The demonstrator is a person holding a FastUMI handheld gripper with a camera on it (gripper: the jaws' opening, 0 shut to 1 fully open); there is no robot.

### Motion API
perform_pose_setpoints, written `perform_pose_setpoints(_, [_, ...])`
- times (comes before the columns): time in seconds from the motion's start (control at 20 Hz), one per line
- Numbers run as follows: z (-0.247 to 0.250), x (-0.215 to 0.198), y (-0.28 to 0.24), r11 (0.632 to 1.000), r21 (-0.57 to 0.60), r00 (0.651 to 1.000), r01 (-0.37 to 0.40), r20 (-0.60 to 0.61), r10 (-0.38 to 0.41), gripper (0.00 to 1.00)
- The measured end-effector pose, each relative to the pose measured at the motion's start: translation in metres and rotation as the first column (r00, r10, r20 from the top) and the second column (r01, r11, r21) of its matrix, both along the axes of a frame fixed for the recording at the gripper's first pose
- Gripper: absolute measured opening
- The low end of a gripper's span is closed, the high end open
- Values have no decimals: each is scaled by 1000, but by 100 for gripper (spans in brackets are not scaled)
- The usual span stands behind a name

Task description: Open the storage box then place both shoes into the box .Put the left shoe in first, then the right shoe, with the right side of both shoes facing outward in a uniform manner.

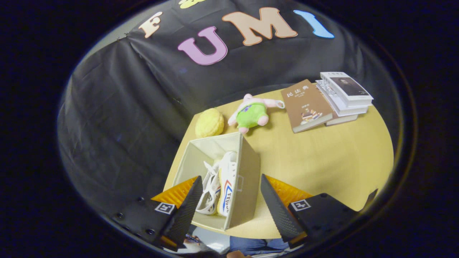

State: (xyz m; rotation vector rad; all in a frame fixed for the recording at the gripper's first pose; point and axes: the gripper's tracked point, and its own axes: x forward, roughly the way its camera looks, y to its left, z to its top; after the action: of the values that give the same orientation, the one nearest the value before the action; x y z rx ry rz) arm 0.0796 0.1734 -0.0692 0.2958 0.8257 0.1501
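The black cloth wall (118,107) backs the scene and drops behind the far and left edges of the counter (322,161), a yellow wood-toned surface. The right half of the counter is bare and open. The storage box (247,182), beige and open at the top, stands at the near left counter edge, just ahead of the tongs (229,204). Two white shoes (220,186) stand side by side inside the box. A stack of books (344,95) and a brown book (306,105) lie at the far right corner. A plush toy (252,114) and a yellow ball (209,123) sit beyond the box. The tongs are spread wide, gripping nothing.
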Motion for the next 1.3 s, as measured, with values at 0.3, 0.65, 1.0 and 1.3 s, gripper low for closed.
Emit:
perform_pose_setpoints(0.3, [45, 5, -53, 991, -127, 939, -43, 334, 84, 100])
perform_pose_setpoints(0.65, [90, -5, -93, 947, -318, 735, 46, 653, 184, 100])
perform_pose_setpoints(1.0, [79, -32, -120, 953, -287, 702, 96, 699, 140, 100])
perform_pose_setpoints(1.3, [80, -39, -136, 962, -254, 692, 99, 712, 117, 100])
